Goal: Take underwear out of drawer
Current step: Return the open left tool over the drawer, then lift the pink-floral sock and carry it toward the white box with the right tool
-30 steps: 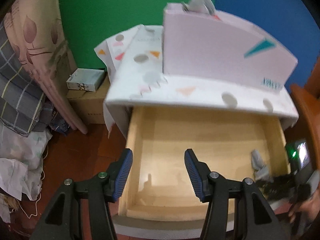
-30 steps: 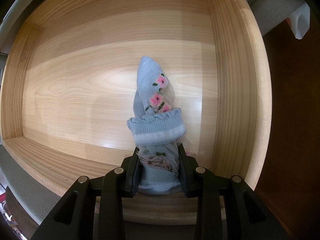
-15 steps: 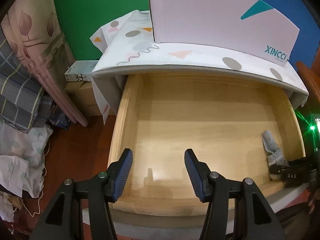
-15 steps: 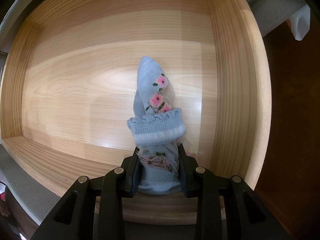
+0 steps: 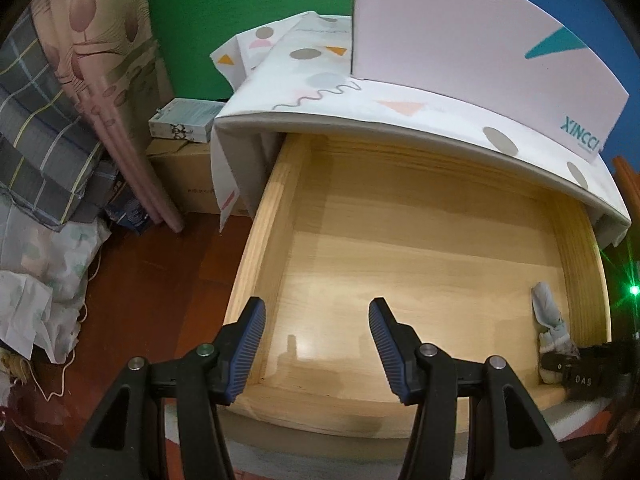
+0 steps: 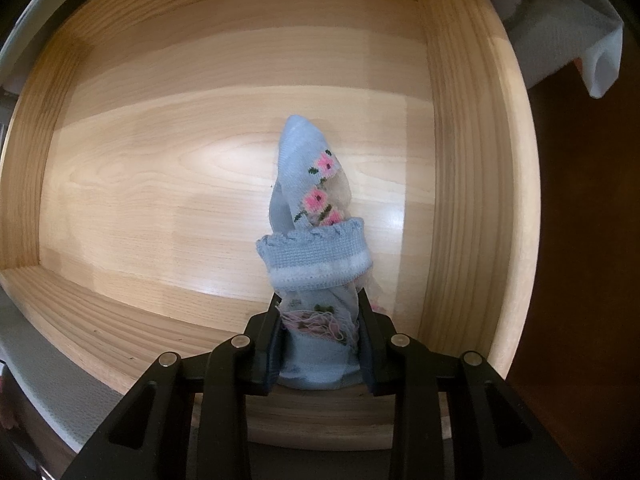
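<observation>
A light-blue knitted underwear piece (image 6: 316, 216) with pink flowers lies in the open wooden drawer (image 6: 168, 184), near its right wall. My right gripper (image 6: 318, 300) points straight down and is shut on the garment's near end. In the left wrist view the same underwear (image 5: 546, 312) shows at the drawer's right front corner, with the right gripper (image 5: 554, 354) clamped on it. The left gripper (image 5: 316, 312) hangs open above the front left part of the drawer (image 5: 400, 264), nothing between its fingers.
A desk top with a patterned cloth (image 5: 320, 92) overhangs the drawer's back; a white XINCCI box (image 5: 472, 52) stands on it. Left of the desk are cardboard boxes (image 5: 184, 148), rolled mats (image 5: 116, 92) and piled bedding (image 5: 44, 168) on a dark red floor.
The left gripper has sunk toward the drawer, so the drawer fills more of its view. The right gripper and the underwear have stayed in place.
</observation>
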